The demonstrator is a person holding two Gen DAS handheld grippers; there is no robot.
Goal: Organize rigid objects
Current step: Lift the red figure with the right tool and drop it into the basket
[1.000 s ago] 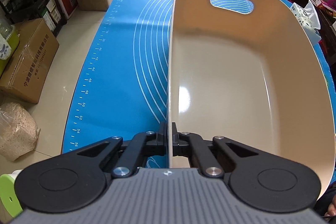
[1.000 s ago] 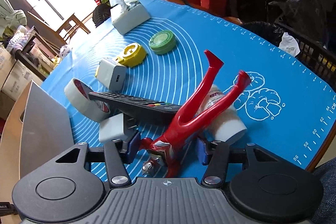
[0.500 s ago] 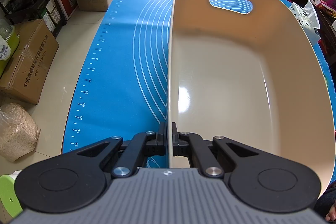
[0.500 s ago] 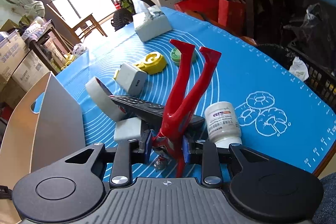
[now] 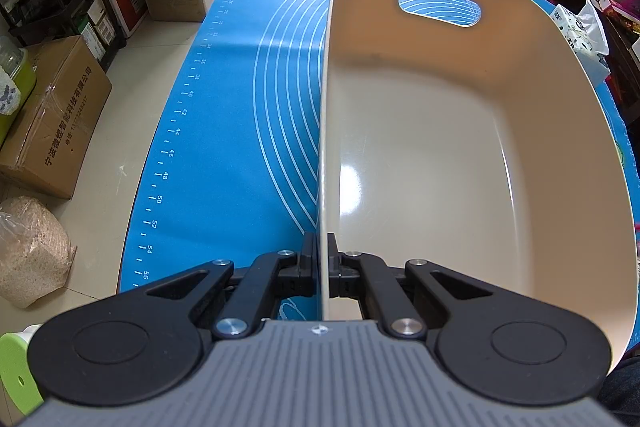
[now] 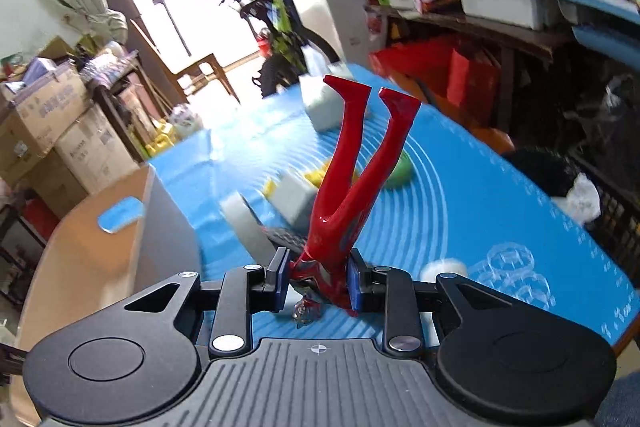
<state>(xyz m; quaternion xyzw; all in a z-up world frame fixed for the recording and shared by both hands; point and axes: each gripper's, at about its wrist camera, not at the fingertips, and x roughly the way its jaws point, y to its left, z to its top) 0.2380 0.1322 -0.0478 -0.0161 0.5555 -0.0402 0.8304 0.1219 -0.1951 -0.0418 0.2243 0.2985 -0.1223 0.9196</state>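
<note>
My left gripper (image 5: 323,267) is shut on the near left wall of a beige bin (image 5: 440,155), which stands empty on the blue mat (image 5: 248,131). My right gripper (image 6: 318,283) is shut on the torso of a red toy figure (image 6: 352,171), held upside down above the mat with its legs pointing up. The bin also shows at the left of the right wrist view (image 6: 100,251). Below the figure lie a black remote (image 6: 282,237), a tape roll (image 6: 240,211), a white adapter (image 6: 294,199), a yellow object (image 6: 316,177), a green tin (image 6: 402,171) and a white bottle (image 6: 444,269), all blurred.
A tissue box (image 6: 324,103) sits at the far end of the mat. Cardboard boxes (image 5: 52,115) and a sack (image 5: 28,251) stand on the floor left of the table. A black basket (image 6: 616,211) and cluttered shelves stand to the right.
My right gripper has lifted the red figure higher off the mat and swung leftward, towards the bin. The left gripper and the bin have not moved.
</note>
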